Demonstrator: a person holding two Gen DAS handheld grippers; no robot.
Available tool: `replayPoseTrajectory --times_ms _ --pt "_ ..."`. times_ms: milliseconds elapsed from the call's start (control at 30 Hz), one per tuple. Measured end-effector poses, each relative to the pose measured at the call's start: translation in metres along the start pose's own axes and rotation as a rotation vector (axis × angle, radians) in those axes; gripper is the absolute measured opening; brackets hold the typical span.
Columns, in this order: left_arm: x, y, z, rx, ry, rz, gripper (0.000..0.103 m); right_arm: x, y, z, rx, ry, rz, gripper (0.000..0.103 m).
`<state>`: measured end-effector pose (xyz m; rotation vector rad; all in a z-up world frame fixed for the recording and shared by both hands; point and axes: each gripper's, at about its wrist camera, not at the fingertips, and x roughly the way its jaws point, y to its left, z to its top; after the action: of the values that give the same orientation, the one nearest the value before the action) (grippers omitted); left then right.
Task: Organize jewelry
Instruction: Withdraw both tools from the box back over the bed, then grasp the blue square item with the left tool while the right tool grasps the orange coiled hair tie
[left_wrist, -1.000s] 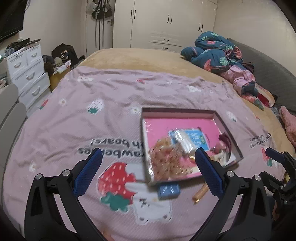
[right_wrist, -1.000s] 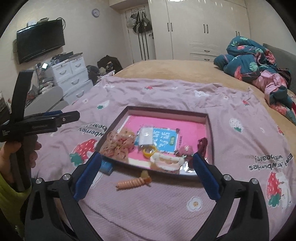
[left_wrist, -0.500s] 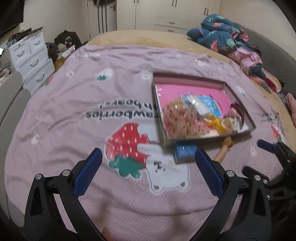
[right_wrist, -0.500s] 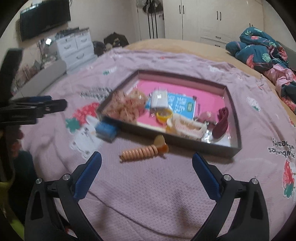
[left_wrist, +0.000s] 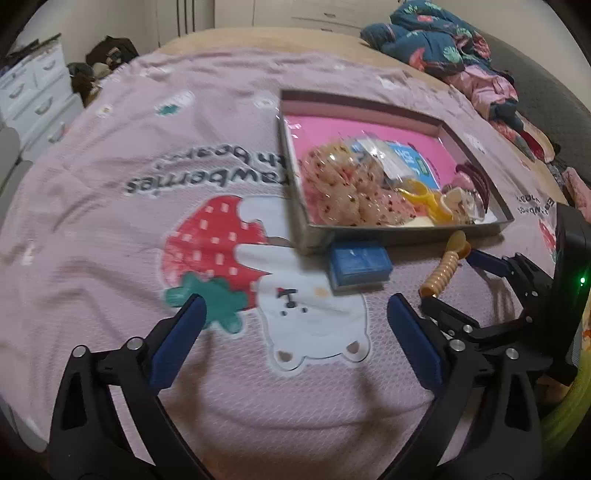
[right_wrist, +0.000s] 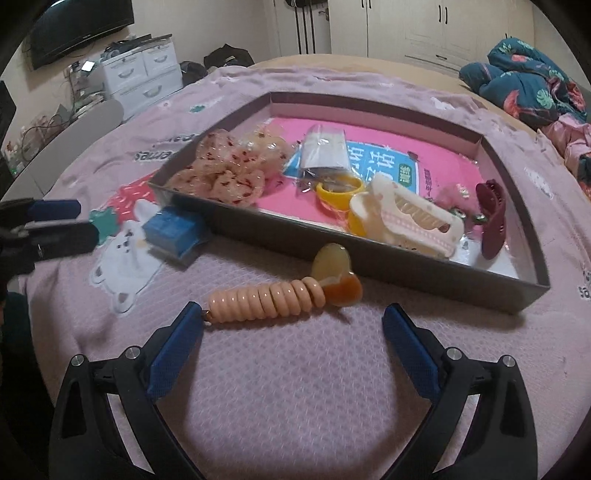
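A shallow dark tray (right_wrist: 384, 264) with a pink floor lies on the bed; it also shows in the left wrist view (left_wrist: 406, 232). It holds a spotted scrunchie (right_wrist: 225, 171), a yellow ring (right_wrist: 338, 190), a cream hair claw (right_wrist: 410, 218) and a maroon clip (right_wrist: 491, 218). In front of the tray lie an orange coil hair tie (right_wrist: 273, 301) (left_wrist: 445, 267) and a small blue box (right_wrist: 173, 230) (left_wrist: 360, 262). My right gripper (right_wrist: 291, 332) is open, just short of the coil tie. My left gripper (left_wrist: 295, 325) is open and empty over the blanket, short of the blue box.
The pink strawberry-print blanket (left_wrist: 147, 184) covers the bed. Bundled clothes (right_wrist: 532, 96) lie at the far right. White drawers (right_wrist: 140, 74) stand beyond the bed's left edge, wardrobes behind. The right gripper shows at the right of the left wrist view (left_wrist: 491, 280).
Both grippers have moved down and forward toward the bed. The coil tie and blue box now sit much closer to the open jaws. Nothing has been picked up.
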<state>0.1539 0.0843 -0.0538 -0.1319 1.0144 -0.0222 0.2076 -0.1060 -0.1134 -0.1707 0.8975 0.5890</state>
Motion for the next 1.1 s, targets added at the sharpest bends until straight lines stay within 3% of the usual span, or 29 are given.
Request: replayPoseTrajectory --times_ms 100,167,300,533,767,1100 --pt "0.015 -0.006 0.004 -0.001 0.028 -0.024 0.084 0.002 -0.002 0.001 -0.003 -0.02 0.009 0.094" --pt "0.023 -0.01 0.007 -0.007 0.042 -0.047 0.08 0.001 -0.006 0.002 0.003 -0.032 0.009 0.075" --pt "0.037 -0.022 0.013 -0.001 0.055 -0.075 0.071 -0.005 -0.014 -0.001 0.02 -0.048 0.027 0.072" --pt "0.051 -0.035 0.018 0.011 0.048 -0.056 0.041 -0.025 -0.026 -0.009 0.055 -0.056 0.037 0.072" --pt "0.043 -0.038 0.013 0.037 0.036 -0.067 0.04 -0.059 -0.03 -0.014 0.067 -0.085 0.05 0.072" --pt "-0.016 -0.044 0.015 0.06 -0.073 -0.093 0.04 -0.116 -0.037 -0.009 0.067 -0.142 0.017 0.072"
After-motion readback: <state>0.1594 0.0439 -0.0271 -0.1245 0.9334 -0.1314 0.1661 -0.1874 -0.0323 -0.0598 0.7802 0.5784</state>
